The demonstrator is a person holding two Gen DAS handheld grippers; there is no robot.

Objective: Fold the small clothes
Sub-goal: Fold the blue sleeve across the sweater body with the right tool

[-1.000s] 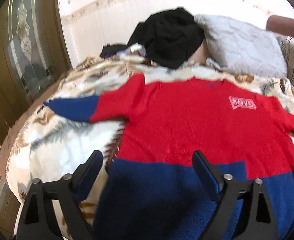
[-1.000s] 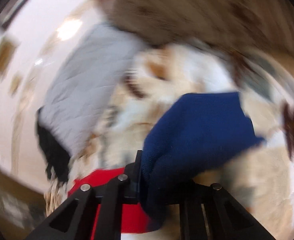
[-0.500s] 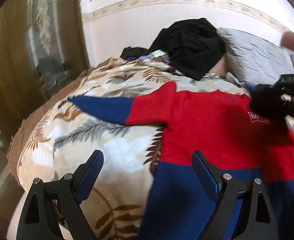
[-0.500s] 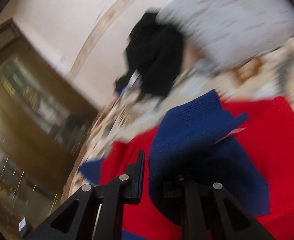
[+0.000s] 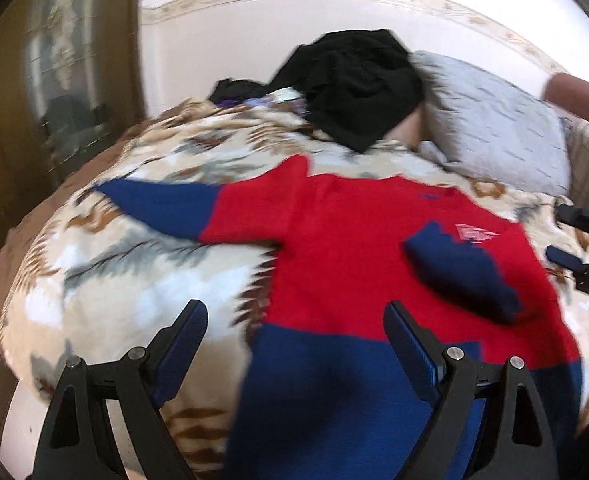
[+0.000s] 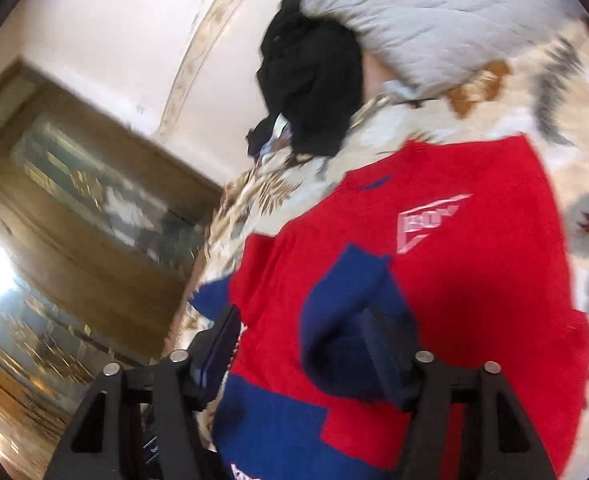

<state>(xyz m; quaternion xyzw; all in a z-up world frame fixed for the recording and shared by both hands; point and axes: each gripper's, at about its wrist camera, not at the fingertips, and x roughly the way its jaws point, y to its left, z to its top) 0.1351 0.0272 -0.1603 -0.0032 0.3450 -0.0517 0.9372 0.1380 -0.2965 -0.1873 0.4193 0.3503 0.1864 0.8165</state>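
Red-and-blue sweater [image 5: 358, 248] spread flat on leaf-print blanket [image 5: 134, 264], collar toward 12 o'clock. One blue sleeve [image 5: 460, 270] already folded across the chest, below the logo; other sleeve [image 5: 162, 204] outstretched toward 9 o'clock, body unfolded. Roughly a quarter done, by judgement. Right gripper [image 6: 300, 340] low over the folded sleeve, jaws just opened, cuff loose between them, unpinched. Left gripper [image 5: 294, 344] tilted down above the hem, fingers wide apart, empty.
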